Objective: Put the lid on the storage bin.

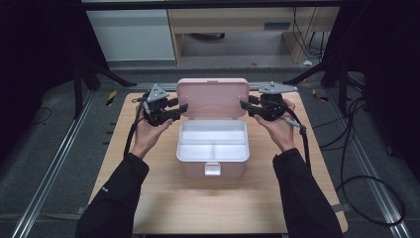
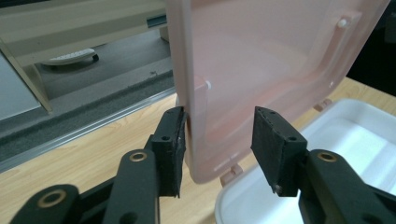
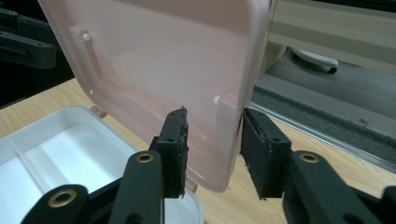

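- Left tongs point(image 1: 184, 107) straddle the left edge of the pink lid point(image 1: 213, 96); one pad touches it, the other stands clear, so no firm grip.
- Lid stands upright over the open box point(image 1: 213, 148), mid-table point(image 1: 163, 198).
- Right tongs point(image 1: 243, 104) bracket the right edge, loosely.
- Next move, likely: release both and draw back.

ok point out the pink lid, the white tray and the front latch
pink lid point(image 1: 213, 97), high view, middle of its inner face
white tray point(image 1: 213, 135), high view, floor of the rear compartment
front latch point(image 1: 213, 169), high view, middle of the tab
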Motion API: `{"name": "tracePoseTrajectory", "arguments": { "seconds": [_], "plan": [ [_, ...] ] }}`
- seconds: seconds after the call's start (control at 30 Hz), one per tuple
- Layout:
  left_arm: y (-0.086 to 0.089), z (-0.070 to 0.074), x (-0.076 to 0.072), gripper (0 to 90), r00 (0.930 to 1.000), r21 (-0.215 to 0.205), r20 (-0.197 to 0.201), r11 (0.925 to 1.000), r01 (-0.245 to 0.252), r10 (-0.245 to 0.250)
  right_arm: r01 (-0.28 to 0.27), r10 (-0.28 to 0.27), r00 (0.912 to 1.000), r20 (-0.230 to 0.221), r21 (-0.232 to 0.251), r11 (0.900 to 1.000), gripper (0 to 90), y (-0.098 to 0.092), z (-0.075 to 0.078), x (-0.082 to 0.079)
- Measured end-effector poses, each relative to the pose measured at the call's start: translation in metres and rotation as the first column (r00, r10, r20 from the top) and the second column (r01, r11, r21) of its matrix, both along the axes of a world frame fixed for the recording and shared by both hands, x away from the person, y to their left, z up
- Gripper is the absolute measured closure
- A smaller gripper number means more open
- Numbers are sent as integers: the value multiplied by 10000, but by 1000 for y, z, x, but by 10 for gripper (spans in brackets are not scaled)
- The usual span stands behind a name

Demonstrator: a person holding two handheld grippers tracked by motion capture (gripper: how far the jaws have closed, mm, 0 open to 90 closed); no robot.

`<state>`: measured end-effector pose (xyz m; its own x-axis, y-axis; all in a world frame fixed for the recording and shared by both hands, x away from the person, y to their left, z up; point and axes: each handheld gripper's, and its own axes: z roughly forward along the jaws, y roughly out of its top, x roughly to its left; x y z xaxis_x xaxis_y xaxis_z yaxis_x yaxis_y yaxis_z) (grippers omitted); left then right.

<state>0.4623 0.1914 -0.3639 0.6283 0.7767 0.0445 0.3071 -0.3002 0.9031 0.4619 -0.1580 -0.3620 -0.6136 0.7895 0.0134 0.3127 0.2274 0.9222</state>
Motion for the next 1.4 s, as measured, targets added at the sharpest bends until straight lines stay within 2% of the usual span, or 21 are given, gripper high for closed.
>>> {"name": "tracePoseTrajectory", "arguments": {
  "seconds": [0.1, 0.13, 0.3, 0.5, 0.6, 0.67, 0.8, 0.9, 0.97, 1.0, 1.03, 1.07, 1.1, 1.13, 1.23, 1.37, 1.4],
  "plan": [
    [2, 0, -3, 600, 10000, -77, -30, 10000, -18, 17, 48, -47, 9999, 91, -101, 9999, 678, -1, 0, -5],
    [3, 0, -6, 615, 10000, -72, -73, 10000, -20, 20, 92, -91, 9999, 129, -133, 9999, 719, -2, 1, -10],
    [4, 1, -14, 664, 9999, 75, -90, 10000, -55, 56, 38, -35, 9998, 177, -169, 9998, 770, -4, 0, -19],
    [6, -3, -24, 705, 10000, 11, -73, 10000, -41, 41, -44, 51, 9997, 251, -244, 9997, 802, -6, -3, -33],
    [5, -9, -34, 701, 9998, 267, -166, 9996, 98, -94, -235, 239, 9995, 211, -161, 9996, 805, -9, -8, -46],
    [6, -10, -37, 699, 9998, 320, -171, 9994, 138, -133, -275, 279, 9994, 220, -187, 9994, 802, -9, -10, -50],
    [8, -13, -48, 651, 9996, 459, -203, 9987, 213, -204, -472, 480, 9987, 183, -433, 9979, 754, -9, -20, -64],
    [10, -18, -59, 622, 9999, 728, -32, 9972, 170, -168, -453, 465, 9987, 221, -509, 9977, 716, -10, -24, -69],
    [12, -20, -67, 577, 9999, 760, -29, 9970, 122, -121, -502, 514, 9985, 202, -547, 9972, 677, -11, -27, -75],
    [15, -23, -73, 521, 9999, 702, -89, 9975, 76, -70, -545, 554, 9983, 168, -501, 9973, 632, -13, -30, -82],
    [15, -23, -73, 497, 9999, 702, -89, 9975, 76, -70, -545, 554, 9983, 168, -501, 9973, 632, -13, -30, -82],
    [18, -27, -77, 486, 9997, 587, -233, 9982, 102, -89, -579, 583, 9983, 77, -443, 9973, 591, -14, -33, -87],
    [18, -27, -77, 483, 9997, 587, -233, 9982, 102, -89, -579, 583, 9983, 77, -443, 9973, 591, -14, -33, -87],
    [21, -32, -82, 475, 9991, 621, -412, 9980, 116, -91, -606, 601, 9981, -124, -435, 9972, 560, -16, -36, -93],
    [23, -34, -86, 466, 9988, 523, -492, 9986, 106, -80, -649, 635, 9976, -275, -536, 9964, 521, -19, -39, -100],
    [33, -33, -94, 441, 9973, 833, -722, 9965, -35, 95, -620, 603, 9971, -469, -358, 9974, 472, -28, -43, -108],
    [36, -34, -95, 437, 9972, 737, -738, 9972, -82, 137, -540, 519, 9971, -564, -364, 9979, 468, -31, -44, -110]
  ]
}}
